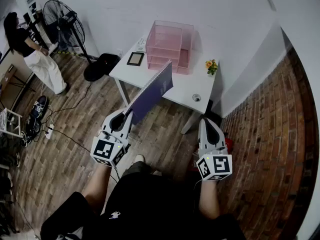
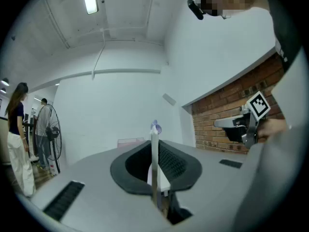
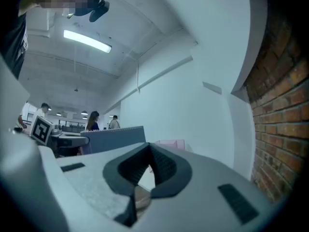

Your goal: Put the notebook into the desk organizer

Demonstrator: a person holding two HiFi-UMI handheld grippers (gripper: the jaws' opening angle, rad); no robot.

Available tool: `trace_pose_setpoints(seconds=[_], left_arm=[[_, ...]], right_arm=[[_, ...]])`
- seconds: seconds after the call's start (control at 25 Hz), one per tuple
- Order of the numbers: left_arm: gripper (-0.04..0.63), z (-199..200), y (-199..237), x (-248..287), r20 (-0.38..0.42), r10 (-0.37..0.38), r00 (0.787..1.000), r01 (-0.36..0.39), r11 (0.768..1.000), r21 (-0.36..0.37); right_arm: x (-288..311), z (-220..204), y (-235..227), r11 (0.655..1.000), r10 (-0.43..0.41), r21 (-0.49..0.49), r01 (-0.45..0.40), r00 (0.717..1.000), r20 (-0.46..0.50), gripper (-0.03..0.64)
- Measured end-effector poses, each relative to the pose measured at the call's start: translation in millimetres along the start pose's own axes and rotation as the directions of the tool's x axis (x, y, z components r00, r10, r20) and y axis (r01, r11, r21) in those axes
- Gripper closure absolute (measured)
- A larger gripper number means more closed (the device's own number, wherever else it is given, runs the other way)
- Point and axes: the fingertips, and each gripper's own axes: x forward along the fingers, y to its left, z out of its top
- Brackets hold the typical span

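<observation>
- Left tool (image 1: 129, 116): level, with its jaws clamped on the near lower corner of the notebook (image 1: 152, 91). The left gripper view shows the thin edge pinched between the pads.
- Notebook: purple cover, standing on edge with the spiral binding uppermost. It is carried in the air above the wooden floor (image 1: 75, 149) and the near left edge of the counter (image 1: 187, 90).
- Desk organizer (image 1: 170, 46): pink, translucent and tiered. It stands at the far side of the counter against the wall, well apart from the notebook. The task is judged to be at the carry stage, with insertion not yet begun.
- Recommendation: keep the grip firm and bring the notebook far across the counter. Line its edge up with one opening before sliding it in. Pass right of the dark frame (image 1: 135, 59) and left of the small flower (image 1: 211, 65).
- Right tool (image 1: 206, 122): level at the near right, with its jaws closed on nothing. It is free to steady the organizer if it shifts.
</observation>
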Motion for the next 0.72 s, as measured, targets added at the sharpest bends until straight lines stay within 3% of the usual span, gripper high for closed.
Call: trace_pose_setpoints(seconds=[0.72], left_arm=[[0.565, -10.7, -4.6, 22.2, -0.034, 0.009, 0.999, -0.010, 1.000, -0.013]], right_arm=[[7.3, -31.1, 1.5, 0.998, 0.048, 0.040, -0.045, 0.996, -0.070, 0.615]])
